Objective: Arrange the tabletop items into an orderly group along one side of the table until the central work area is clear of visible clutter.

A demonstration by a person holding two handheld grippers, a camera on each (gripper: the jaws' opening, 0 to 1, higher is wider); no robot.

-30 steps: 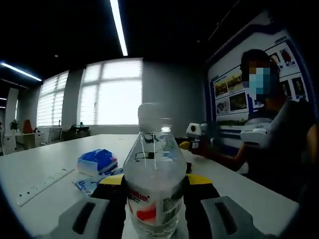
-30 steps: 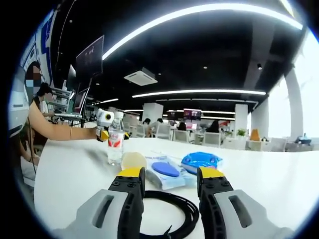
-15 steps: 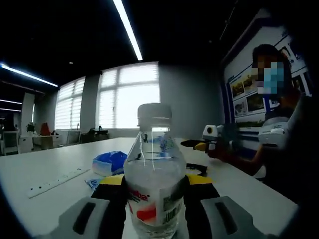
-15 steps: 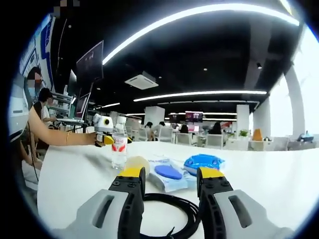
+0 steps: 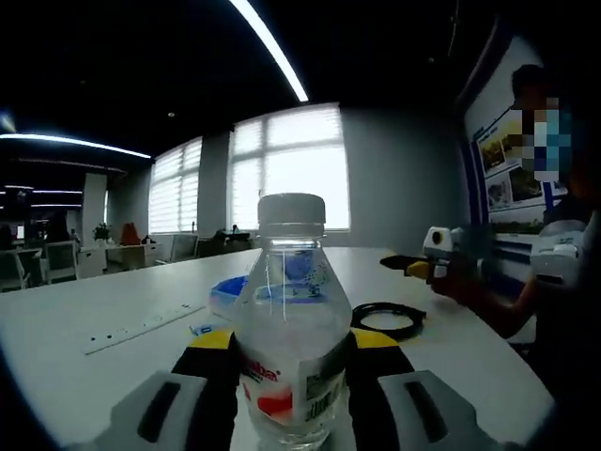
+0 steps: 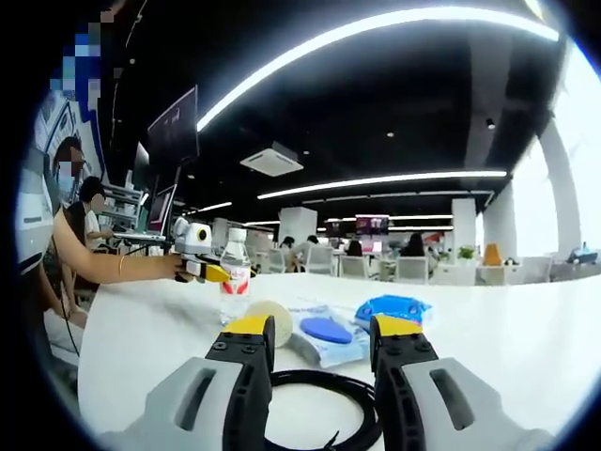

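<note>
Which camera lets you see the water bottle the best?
The left gripper view: the water bottle sits big and close between that gripper's jaws, cap and label clear. In the right gripper view the bottle looks small and far away, held by the left gripper.

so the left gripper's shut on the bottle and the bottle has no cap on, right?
Not quite. The left gripper is shut on the bottle, but the bottle does have a cap: the left gripper view shows a white cap screwed on its neck. The rest is as you say.
</note>
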